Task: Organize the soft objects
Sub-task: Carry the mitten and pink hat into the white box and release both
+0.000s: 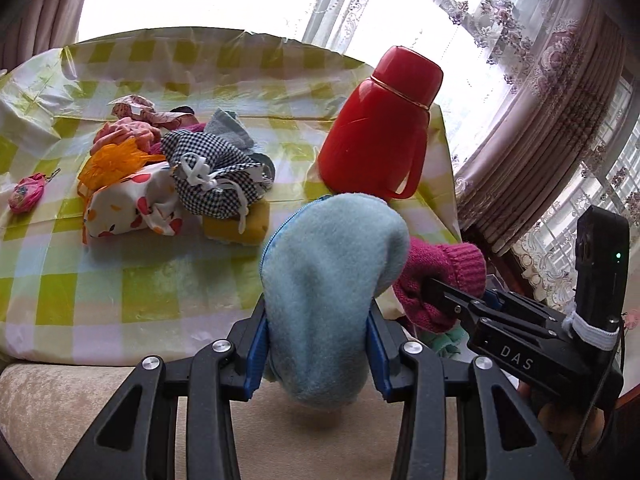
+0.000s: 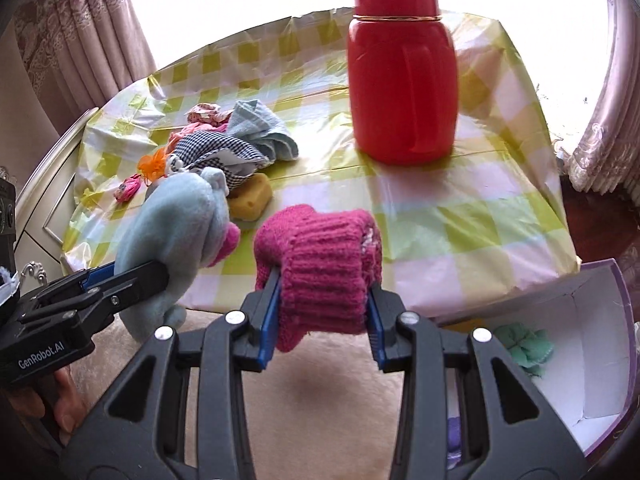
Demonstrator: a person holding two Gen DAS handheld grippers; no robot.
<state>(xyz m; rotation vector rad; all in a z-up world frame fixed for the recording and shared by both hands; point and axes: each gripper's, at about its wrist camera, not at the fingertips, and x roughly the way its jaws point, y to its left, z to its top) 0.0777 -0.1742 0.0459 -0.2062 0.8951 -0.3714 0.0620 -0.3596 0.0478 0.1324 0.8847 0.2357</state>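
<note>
My left gripper [image 1: 317, 340] is shut on a light-blue plush pouch [image 1: 328, 264] with a zip along its edge, held above the near table edge. My right gripper [image 2: 322, 320] is shut on a magenta knitted piece [image 2: 324, 264], just to the right of the pouch. Each tool shows in the other's view: the blue plush pouch [image 2: 180, 224] at the left, the magenta knit [image 1: 440, 268] at the right. On the green-checked tablecloth [image 1: 120, 288] lies a heap of soft items: a checked drawstring bag [image 1: 216, 176], a spotted white pouch [image 1: 132, 204], an orange bow [image 1: 116, 160] and a blue towel [image 1: 232, 128].
A tall red thermos [image 2: 402, 80] stands on the table behind the held items. A yellow sponge [image 1: 240, 228] and a pink keychain [image 1: 26, 192] lie by the heap. A white-lined open box [image 2: 580, 320] at the lower right holds a green soft thing [image 2: 524, 346]. Curtains hang behind.
</note>
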